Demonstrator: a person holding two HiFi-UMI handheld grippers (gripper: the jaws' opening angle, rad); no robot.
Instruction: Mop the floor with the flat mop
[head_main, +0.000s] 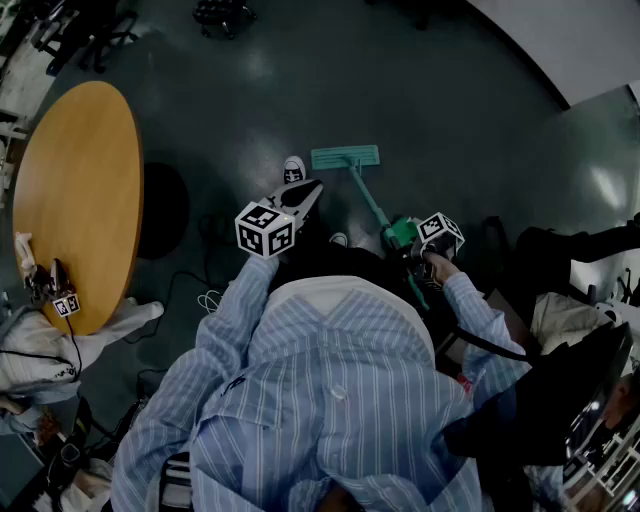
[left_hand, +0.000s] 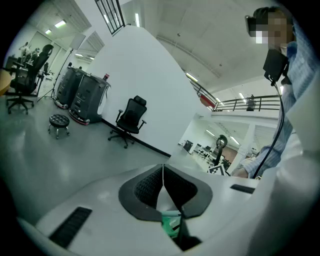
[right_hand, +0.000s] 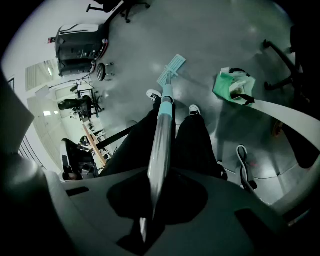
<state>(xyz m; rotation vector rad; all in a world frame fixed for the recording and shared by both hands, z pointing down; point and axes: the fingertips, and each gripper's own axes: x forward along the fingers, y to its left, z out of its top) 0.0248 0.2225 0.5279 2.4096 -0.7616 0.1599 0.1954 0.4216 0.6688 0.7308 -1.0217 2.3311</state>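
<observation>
Our right tongs (right_hand: 156, 192) were clamped on the mop handle (right_hand: 163, 125), which ran ahead and down to the mop head (head_main: 345, 157) on the floor (head_main: 450, 120). Our left tongs (left_hand: 162, 172) were closed and empty.

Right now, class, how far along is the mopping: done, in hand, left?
Done: mop head lies flat on the floor. In hand: right gripper is shut on the handle; left gripper is shut, clear of it. Left: no mopped trail shows, so likely most of it.
</observation>
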